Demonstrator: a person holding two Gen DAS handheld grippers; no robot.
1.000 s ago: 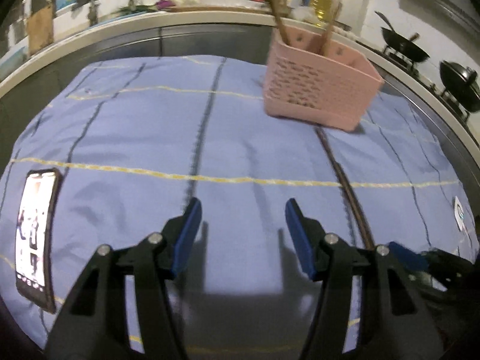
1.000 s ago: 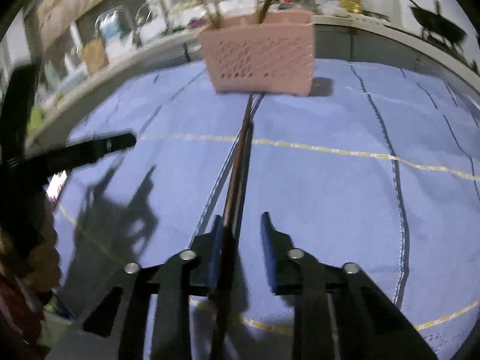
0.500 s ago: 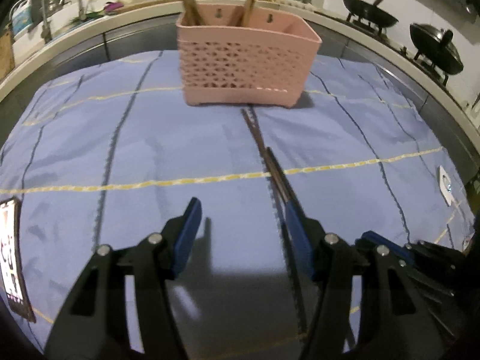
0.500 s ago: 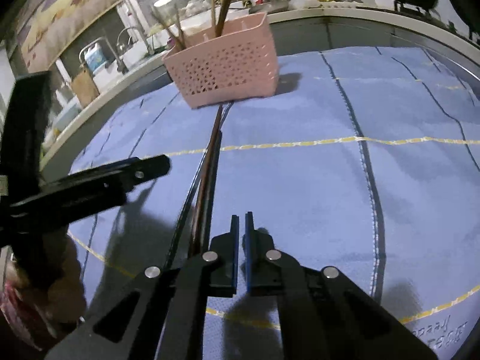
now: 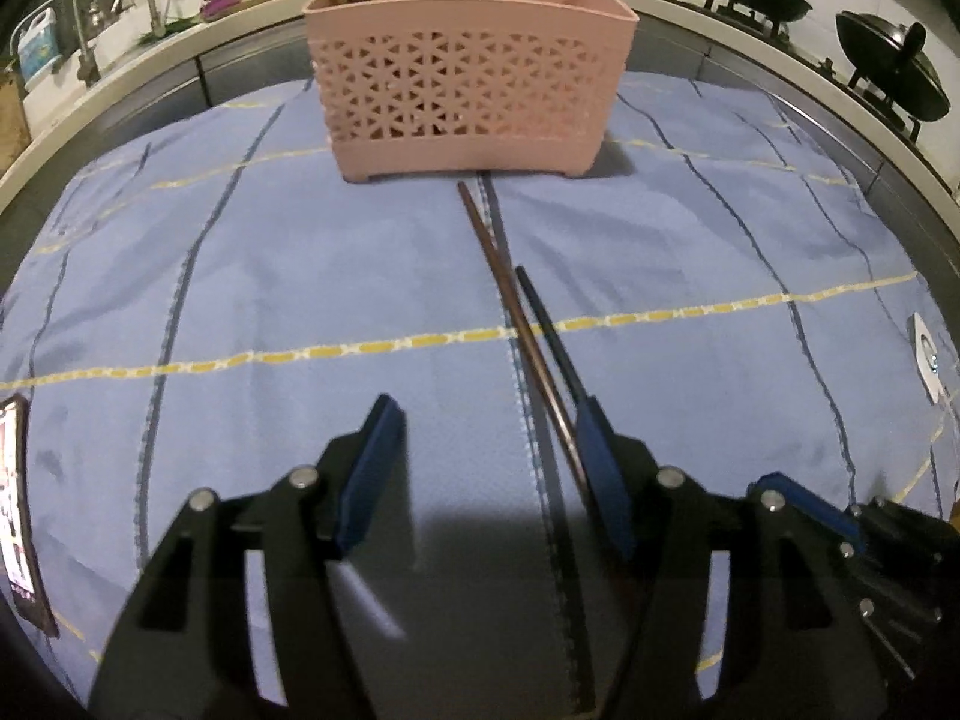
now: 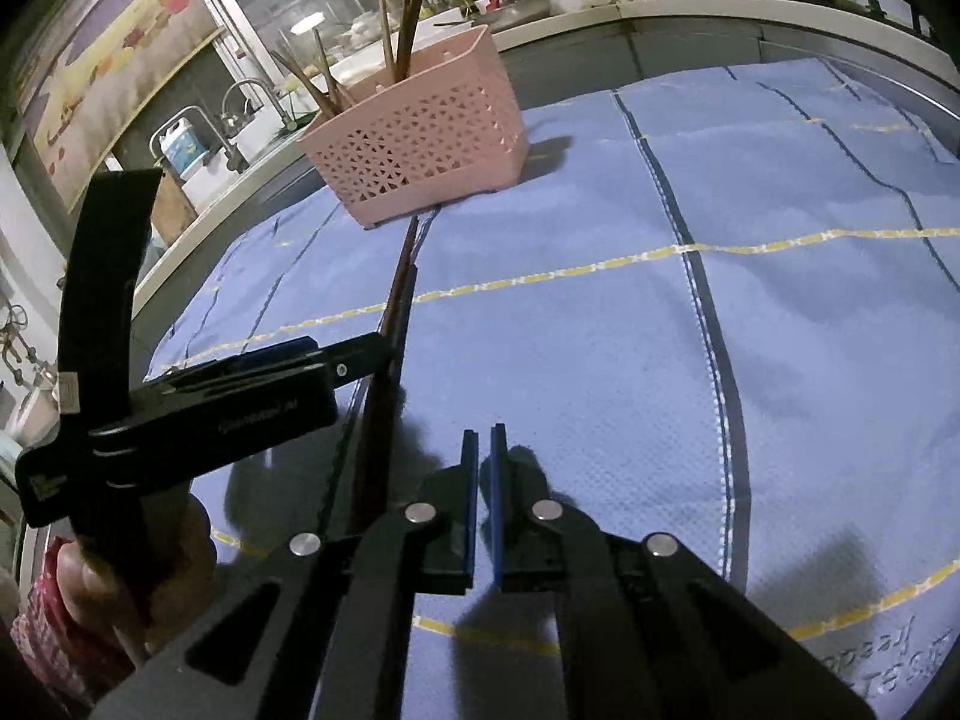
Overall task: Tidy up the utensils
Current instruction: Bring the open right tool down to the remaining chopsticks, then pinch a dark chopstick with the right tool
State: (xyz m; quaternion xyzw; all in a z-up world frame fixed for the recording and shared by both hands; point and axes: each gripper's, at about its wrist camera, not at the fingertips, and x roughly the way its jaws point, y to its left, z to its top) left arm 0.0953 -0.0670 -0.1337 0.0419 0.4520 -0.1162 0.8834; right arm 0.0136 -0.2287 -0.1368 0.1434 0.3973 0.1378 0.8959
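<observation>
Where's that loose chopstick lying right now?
In the left wrist view the chopstick lies on the blue cloth, running from just before the pink basket back to the inner side of the left gripper's right finger.

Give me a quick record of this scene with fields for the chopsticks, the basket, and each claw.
loose chopsticks: pair lying on the blue cloth, tips toward the basket
basket: pink, upright, chopsticks standing inside
left claw: open, its right finger beside the loose pair
right claw: nearly shut, holding nothing, right of the pair
phone: at the cloth's left edge
</observation>
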